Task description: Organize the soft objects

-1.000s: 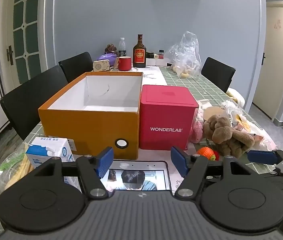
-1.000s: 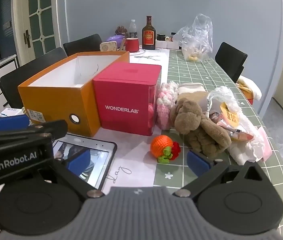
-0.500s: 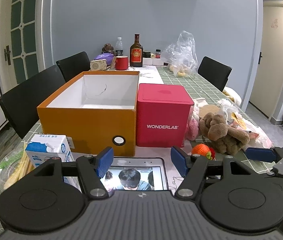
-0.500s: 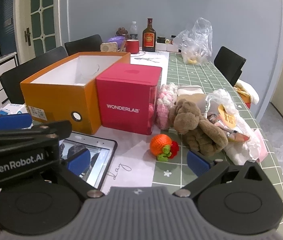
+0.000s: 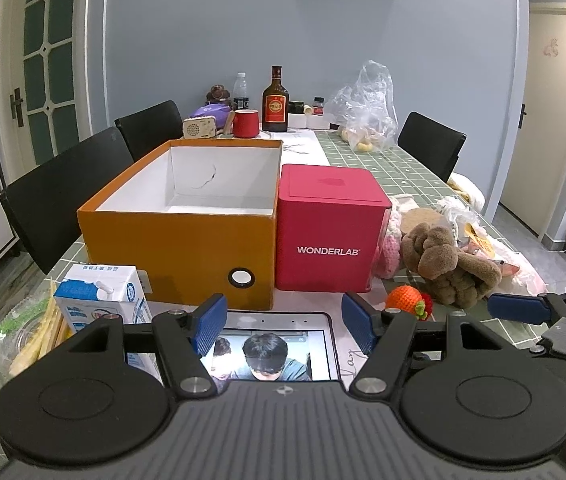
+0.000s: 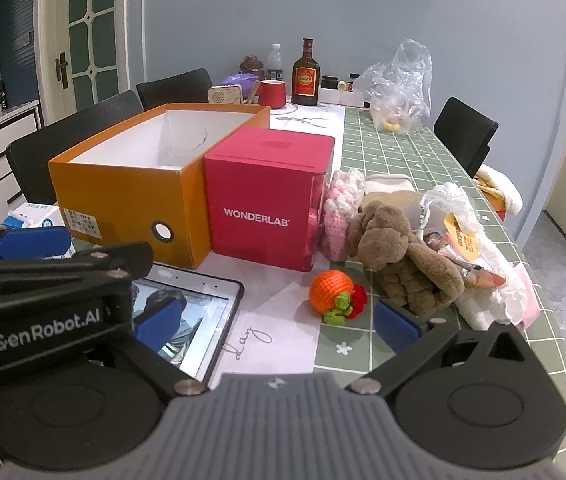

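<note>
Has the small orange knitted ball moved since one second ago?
No. The orange knitted ball lies off the near right corner of the red box, beside the brown plush toy, as before.

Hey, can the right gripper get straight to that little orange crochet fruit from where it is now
Probably yes. The right gripper is open and empty, and the orange crochet fruit lies just ahead on bare table, beside the brown plush dog, with nothing between them.

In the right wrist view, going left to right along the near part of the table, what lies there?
Milk carton → orange box → red WONDERLAB box → pink crochet piece → brown plush toy → white plastic bags.
</note>
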A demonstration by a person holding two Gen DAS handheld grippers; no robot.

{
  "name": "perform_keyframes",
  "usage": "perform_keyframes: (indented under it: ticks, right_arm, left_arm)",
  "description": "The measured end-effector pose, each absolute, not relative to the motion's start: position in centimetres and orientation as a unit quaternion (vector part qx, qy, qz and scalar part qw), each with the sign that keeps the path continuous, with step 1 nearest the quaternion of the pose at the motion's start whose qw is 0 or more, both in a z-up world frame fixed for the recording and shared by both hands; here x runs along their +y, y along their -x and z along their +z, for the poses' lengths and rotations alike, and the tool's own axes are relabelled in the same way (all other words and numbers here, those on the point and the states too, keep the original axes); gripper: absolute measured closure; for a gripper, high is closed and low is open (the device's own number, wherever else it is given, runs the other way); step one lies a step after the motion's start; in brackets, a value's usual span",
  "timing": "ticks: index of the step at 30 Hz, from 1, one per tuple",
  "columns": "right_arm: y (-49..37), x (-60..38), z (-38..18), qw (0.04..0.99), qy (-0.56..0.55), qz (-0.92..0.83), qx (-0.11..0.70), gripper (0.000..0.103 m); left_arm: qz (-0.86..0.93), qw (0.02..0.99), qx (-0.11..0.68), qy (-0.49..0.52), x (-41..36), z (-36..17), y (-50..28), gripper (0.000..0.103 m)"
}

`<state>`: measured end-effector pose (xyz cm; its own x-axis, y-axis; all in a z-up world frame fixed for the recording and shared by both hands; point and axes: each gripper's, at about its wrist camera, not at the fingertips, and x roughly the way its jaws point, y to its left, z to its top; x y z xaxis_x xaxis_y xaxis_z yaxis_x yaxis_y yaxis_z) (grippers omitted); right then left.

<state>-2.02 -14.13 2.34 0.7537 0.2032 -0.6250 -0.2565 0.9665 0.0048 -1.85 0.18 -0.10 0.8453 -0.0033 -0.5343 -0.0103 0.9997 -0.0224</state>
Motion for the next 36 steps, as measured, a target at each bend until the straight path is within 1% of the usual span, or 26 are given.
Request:
perform_keyframes:
  ticks: [13, 20, 25, 27, 32, 36]
  right_arm:
    - [2.7, -14.9, 1.5, 0.936, 0.021, 0.109, 0.334, 0.003]
    - [3.6, -16.5, 1.7, 0.936, -0.003, 0.101, 0.338, 0.003]
    - [4.6, -17.6, 2.6, 0.947, 0.008, 0.093, 0.308, 0.003]
    - [4.7, -18.0, 2.6, 0.947, 0.006, 0.093, 0.306, 0.003]
    - [4.6, -19.5, 2.2, 0.949, -0.008, 0.083, 0.303, 0.003]
    - [5.1, -20.9, 1.3, 0.950, -0.020, 0.076, 0.302, 0.003]
  left_arm:
    - [-0.004, 0.962, 0.271, -0.002, -0.4, -0.6, 2.0, 0.026]
    - [-0.025, 0.963, 0.268, -0.007, -2.2, -0.3, 2.6, 0.026]
    - [-0.040, 0.966, 0.255, -0.020, -3.8, 0.4, 3.0, 0.026]
    - [-0.038, 0.967, 0.248, -0.033, -4.5, 0.4, 3.1, 0.026]
    - [-0.047, 0.968, 0.247, -0.022, -5.6, 0.0, 2.9, 0.026]
    - [-0.056, 0.970, 0.235, -0.034, -7.0, -0.8, 2.8, 0.026]
